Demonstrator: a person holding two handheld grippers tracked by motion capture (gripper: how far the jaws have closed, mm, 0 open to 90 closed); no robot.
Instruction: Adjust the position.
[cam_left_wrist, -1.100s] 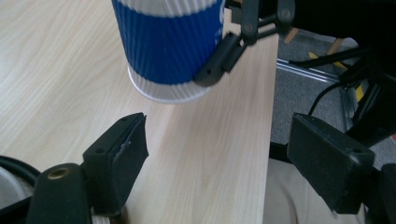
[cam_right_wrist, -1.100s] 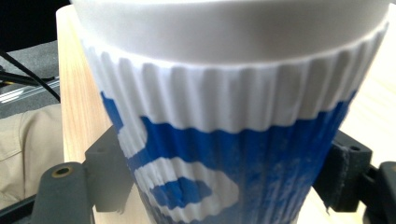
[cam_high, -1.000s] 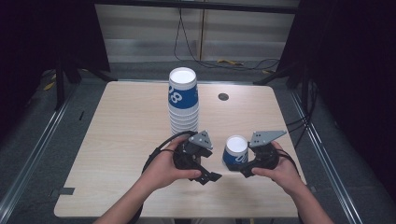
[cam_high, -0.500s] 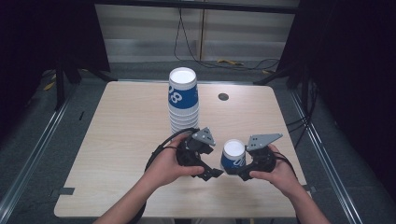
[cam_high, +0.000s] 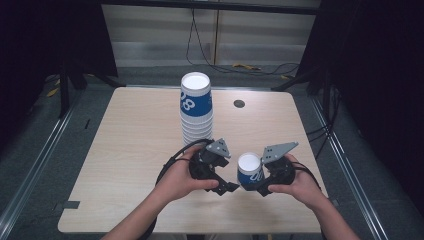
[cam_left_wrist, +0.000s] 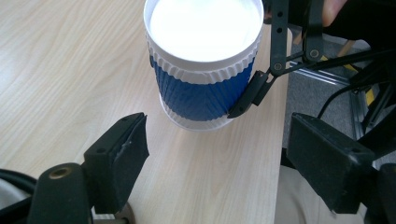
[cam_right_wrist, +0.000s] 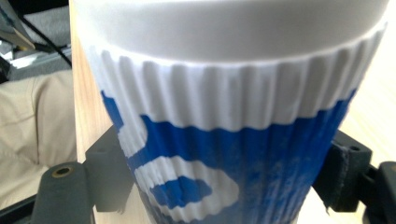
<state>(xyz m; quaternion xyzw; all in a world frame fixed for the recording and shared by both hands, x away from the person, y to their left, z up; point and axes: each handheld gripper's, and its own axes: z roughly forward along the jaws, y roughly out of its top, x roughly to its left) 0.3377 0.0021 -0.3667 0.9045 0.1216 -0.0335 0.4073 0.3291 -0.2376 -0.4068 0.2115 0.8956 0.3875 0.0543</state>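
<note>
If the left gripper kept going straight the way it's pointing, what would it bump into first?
Probably the blue-and-white paper cup that the right gripper is clamping. It stands straight ahead of the left gripper, whose open jaws have just been closing slightly.

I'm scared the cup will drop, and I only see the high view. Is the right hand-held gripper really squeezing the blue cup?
Observer: Yes. In the right gripper view both pads of the right hand-held gripper press the blue cup.
Operator: Is the other one grabbing it too?
Observer: No. In the left gripper view the left hand-held gripper has just been closing a little, but the cup sits ahead of its open jaws, not between them.
Operator: Is the cup smooth?
Observer: No, its side is ribbed all round.
</note>
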